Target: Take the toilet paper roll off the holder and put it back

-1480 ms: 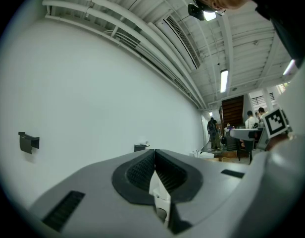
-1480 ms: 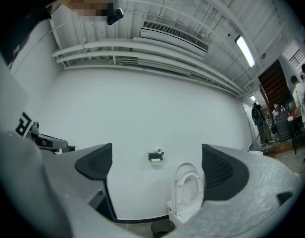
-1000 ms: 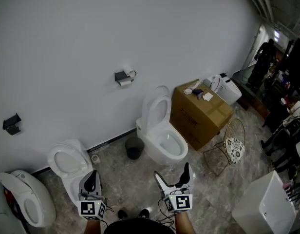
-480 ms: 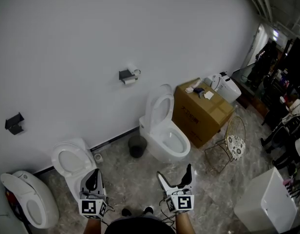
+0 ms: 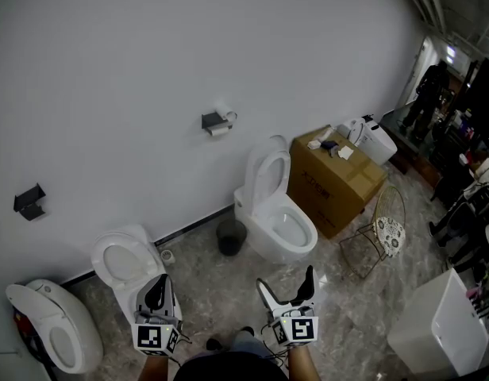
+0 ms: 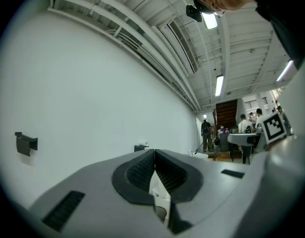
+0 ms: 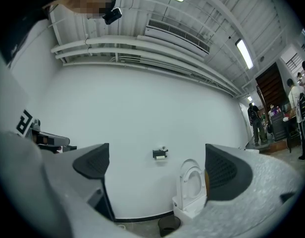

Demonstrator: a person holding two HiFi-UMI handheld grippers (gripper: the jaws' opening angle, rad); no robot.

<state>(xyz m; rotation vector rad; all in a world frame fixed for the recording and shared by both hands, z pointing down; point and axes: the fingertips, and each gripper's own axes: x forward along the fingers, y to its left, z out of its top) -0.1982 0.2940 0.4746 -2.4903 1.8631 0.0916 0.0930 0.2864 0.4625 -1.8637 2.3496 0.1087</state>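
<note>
Holding left gripper (image 5: 155, 292) closed, right gripper (image 5: 286, 284) spread, well apart from the toilet paper roll (image 5: 221, 130), risking a misjudged grab.

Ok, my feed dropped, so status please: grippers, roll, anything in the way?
Left gripper shut, empty. Right gripper open, empty. Toilet paper roll on its wall holder, well out of reach. Toilet and bin stand below it.
</note>
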